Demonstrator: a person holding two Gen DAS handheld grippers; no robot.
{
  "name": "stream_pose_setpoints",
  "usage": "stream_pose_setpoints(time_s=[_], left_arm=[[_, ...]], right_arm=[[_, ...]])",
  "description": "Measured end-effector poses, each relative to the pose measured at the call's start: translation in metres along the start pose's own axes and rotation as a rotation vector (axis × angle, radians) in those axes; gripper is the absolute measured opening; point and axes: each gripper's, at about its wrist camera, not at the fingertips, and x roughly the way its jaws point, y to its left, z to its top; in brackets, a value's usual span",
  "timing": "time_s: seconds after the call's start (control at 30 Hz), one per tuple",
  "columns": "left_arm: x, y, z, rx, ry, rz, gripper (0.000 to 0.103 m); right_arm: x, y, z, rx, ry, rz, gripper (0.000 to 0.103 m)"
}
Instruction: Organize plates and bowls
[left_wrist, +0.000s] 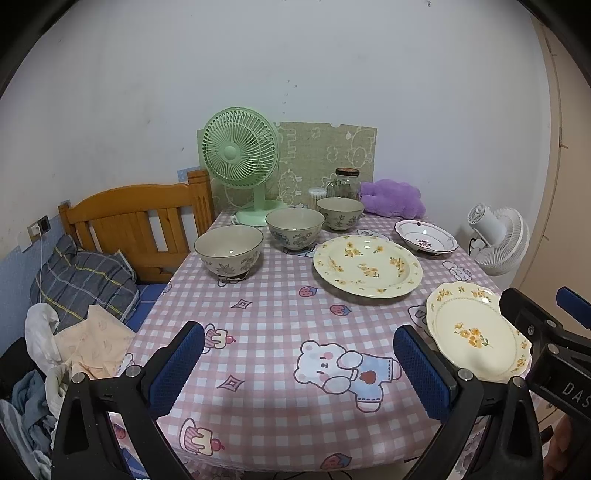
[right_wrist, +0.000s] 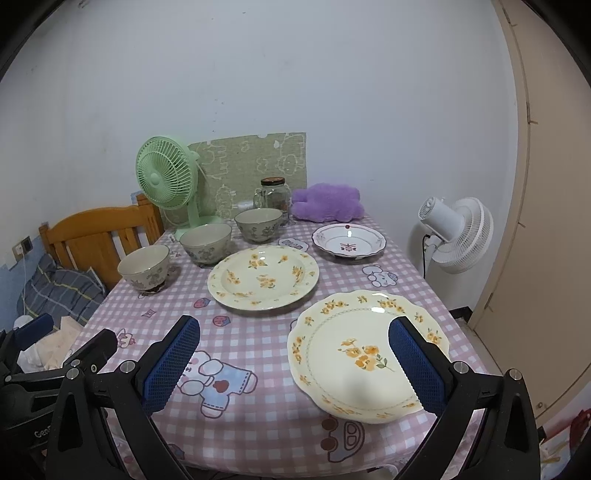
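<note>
Three grey floral bowls stand in a slanting row: the near left bowl (left_wrist: 229, 250) (right_wrist: 145, 266), the middle bowl (left_wrist: 294, 229) (right_wrist: 205, 243) and the far bowl (left_wrist: 340, 212) (right_wrist: 258, 223). A large round yellow-flowered plate (left_wrist: 367, 265) (right_wrist: 263, 277) lies mid-table. A scalloped yellow-flowered plate (left_wrist: 476, 330) (right_wrist: 364, 354) lies at the near right. A small white plate with a purple motif (left_wrist: 425, 236) (right_wrist: 349, 240) sits at the far right. My left gripper (left_wrist: 301, 369) is open over the near cloth. My right gripper (right_wrist: 295, 363) is open, its right finger above the scalloped plate.
A pink checked tablecloth (left_wrist: 273, 306) covers the table. At the back stand a green fan (left_wrist: 240, 155), a glass jar (left_wrist: 346, 184) and a purple plush (left_wrist: 393, 197). A white fan (right_wrist: 460, 234) stands off the right edge. A wooden bedhead (left_wrist: 136, 225) and bedding lie to the left.
</note>
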Motion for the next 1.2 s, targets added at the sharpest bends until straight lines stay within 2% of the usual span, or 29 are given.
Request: stream_pose_setpoints(time_s=[1.2], left_arm=[[-0.004, 0.008, -0.004, -0.003, -0.024, 0.012, 0.103]], right_arm=[[-0.003, 0.007, 0.0, -0.032, -0.004, 0.006, 0.103]])
